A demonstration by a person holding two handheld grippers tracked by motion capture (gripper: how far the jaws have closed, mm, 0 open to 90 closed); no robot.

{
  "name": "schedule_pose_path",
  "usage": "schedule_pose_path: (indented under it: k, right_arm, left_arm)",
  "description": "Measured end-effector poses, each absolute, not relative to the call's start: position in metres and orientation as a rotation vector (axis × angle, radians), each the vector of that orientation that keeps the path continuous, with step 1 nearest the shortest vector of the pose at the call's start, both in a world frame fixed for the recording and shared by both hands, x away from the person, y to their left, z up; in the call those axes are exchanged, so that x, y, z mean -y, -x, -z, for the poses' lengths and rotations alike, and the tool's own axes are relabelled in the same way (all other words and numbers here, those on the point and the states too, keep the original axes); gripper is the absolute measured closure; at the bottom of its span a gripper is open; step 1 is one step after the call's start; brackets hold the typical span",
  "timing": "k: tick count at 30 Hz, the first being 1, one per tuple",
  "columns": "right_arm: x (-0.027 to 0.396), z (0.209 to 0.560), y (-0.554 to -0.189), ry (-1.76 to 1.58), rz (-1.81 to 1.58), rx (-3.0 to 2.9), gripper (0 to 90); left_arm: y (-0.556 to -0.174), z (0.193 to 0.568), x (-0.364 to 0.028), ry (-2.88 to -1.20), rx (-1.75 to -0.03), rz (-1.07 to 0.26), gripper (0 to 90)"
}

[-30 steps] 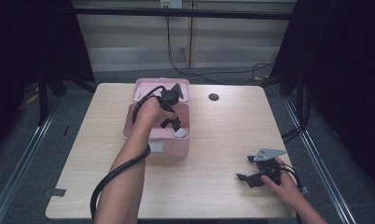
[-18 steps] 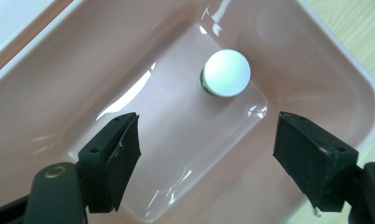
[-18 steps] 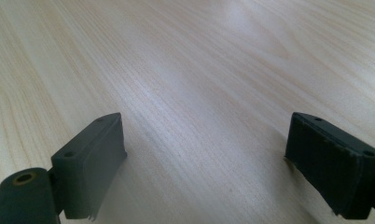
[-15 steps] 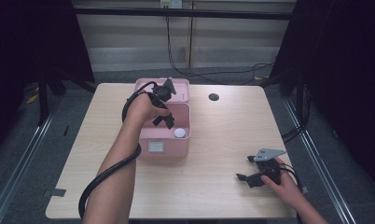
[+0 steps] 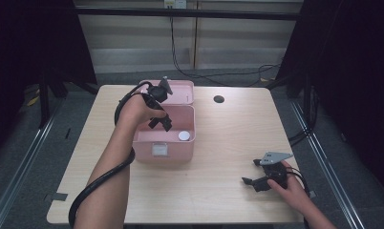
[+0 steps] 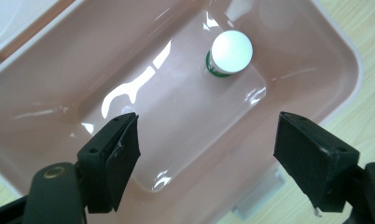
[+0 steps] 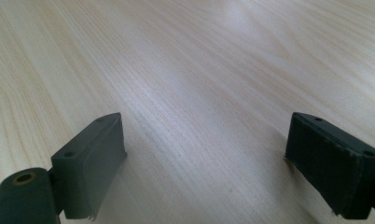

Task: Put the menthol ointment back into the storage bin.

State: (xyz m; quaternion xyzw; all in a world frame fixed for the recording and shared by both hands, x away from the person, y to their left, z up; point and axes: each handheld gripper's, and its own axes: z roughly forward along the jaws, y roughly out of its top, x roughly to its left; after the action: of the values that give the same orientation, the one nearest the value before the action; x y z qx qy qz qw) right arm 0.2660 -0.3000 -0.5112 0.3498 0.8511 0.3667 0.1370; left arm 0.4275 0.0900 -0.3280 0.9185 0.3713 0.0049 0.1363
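Observation:
A pink open box [image 5: 147,143] stands left of the table's middle, its lid [image 5: 180,93] folded back behind it. Inside stands a small bottle with a white cap [image 5: 184,136] and a green collar [image 6: 231,46], near the box's right end. My left gripper [image 5: 160,123] hovers over the box's left part, pointing down, open, with nothing between its jaws; in the left gripper view [image 6: 206,154] the pink floor shows between them. My right gripper [image 5: 251,176] rests low at the table's front right, open over bare wood [image 7: 204,163].
A small dark round hole [image 5: 218,99] sits in the tabletop behind and right of the box. A white label [image 5: 159,150] is on the box's front wall. Cables trail from both grippers. The wooden table [image 5: 228,143] is bare between the box and my right gripper.
My left gripper has lifted out of the box and drifted left and back, leaving the white-capped bottle standing inside. The right gripper has stayed where it was.

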Motion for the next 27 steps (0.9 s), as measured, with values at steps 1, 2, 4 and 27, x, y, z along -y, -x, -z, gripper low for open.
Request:
schedule_pose_path:
  k: [1,2,4,27]
  right_arm:
    - [0.3,0.511,-0.266,-1.012,-1.061,-2.463,11.0]
    - [0.3,0.511,-0.266,-1.012,-1.061,-2.463,11.1]
    - [0.3,0.511,-0.266,-1.013,-1.061,-2.463,11.0]
    - [0.3,0.511,-0.266,-1.015,-1.06,-2.462,11.0]
  left_arm:
    - [-0.427,0.327,-0.092,-2.657,-1.082,-0.016,22.0]
    - [-0.427,0.326,-0.093,-2.655,-1.081,-0.016,22.0]
    - [-0.426,0.325,-0.096,-2.655,-1.088,-0.014,21.9]
    - [-0.409,0.316,-0.142,-2.605,-1.166,-0.021,21.0]
